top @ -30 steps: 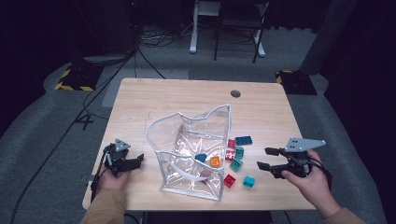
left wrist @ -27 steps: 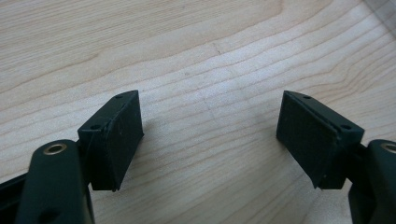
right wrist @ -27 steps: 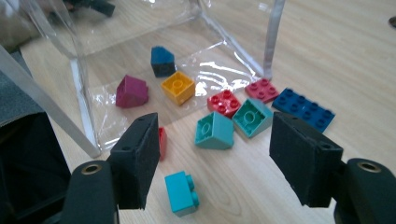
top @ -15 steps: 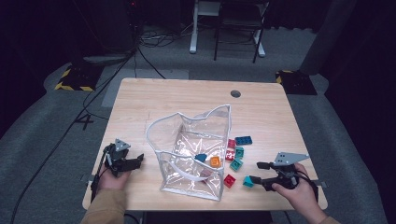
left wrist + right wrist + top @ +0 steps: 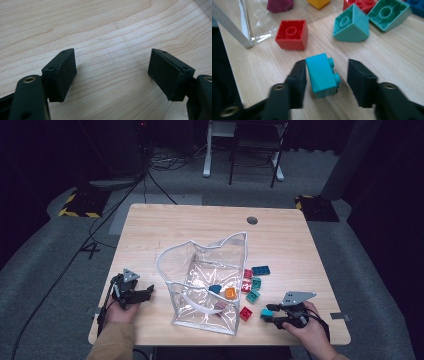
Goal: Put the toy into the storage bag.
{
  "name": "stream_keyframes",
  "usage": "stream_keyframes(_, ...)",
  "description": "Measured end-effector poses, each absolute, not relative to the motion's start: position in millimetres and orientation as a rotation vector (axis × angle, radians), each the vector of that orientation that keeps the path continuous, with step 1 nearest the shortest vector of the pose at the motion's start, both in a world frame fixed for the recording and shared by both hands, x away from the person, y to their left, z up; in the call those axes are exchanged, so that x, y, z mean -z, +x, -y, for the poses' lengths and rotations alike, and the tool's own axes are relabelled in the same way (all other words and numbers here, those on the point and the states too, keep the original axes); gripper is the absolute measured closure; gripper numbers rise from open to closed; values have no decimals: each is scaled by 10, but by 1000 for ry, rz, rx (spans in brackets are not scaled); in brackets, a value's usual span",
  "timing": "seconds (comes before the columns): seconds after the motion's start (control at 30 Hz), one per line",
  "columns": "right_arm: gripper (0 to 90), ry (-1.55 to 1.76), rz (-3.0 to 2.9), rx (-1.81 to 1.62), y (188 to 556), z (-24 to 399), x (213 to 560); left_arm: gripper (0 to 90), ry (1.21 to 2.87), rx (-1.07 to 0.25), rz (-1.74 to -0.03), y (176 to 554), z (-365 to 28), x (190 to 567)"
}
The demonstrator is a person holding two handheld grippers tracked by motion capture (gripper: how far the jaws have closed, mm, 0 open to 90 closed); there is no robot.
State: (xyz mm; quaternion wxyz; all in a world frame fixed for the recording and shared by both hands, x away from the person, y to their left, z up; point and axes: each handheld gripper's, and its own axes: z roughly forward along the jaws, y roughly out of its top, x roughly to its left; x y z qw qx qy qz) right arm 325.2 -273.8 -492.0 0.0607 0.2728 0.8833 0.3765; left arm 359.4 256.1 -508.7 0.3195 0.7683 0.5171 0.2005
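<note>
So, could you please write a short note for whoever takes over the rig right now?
Right tool: jaws have just been closing around the cyan brick; one pad touches it, the other stands short of the studs, so no grip yet.
Left tool: open, holding nothing, over bare table.
Clear bag: open on the table, a few bricks already inside.
Left: close on the cyan brick, probably bag it, then the red brick and teal bricks beside the bag.
</note>
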Motion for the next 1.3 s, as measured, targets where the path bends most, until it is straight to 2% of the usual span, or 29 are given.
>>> stream_keyframes(0.03,676,814,-2672,-1136,3245,2734,4920,230,2020,-527,-1359,3595,-2561,5087)
stream_keyframes(0.07,679,815,-2664,-1130,3243,2733,4904,230,2020,-527,-1359,3595,-2561,5087)
stream_keyframes(0.73,680,826,-2590,-1236,3269,2838,4371,230,2020,-527,-1359,3594,-2561,5087)
stream_keyframes(1.3,680,740,-2587,-1282,3374,2766,3664,230,2021,-527,-1357,3594,-2562,5088)
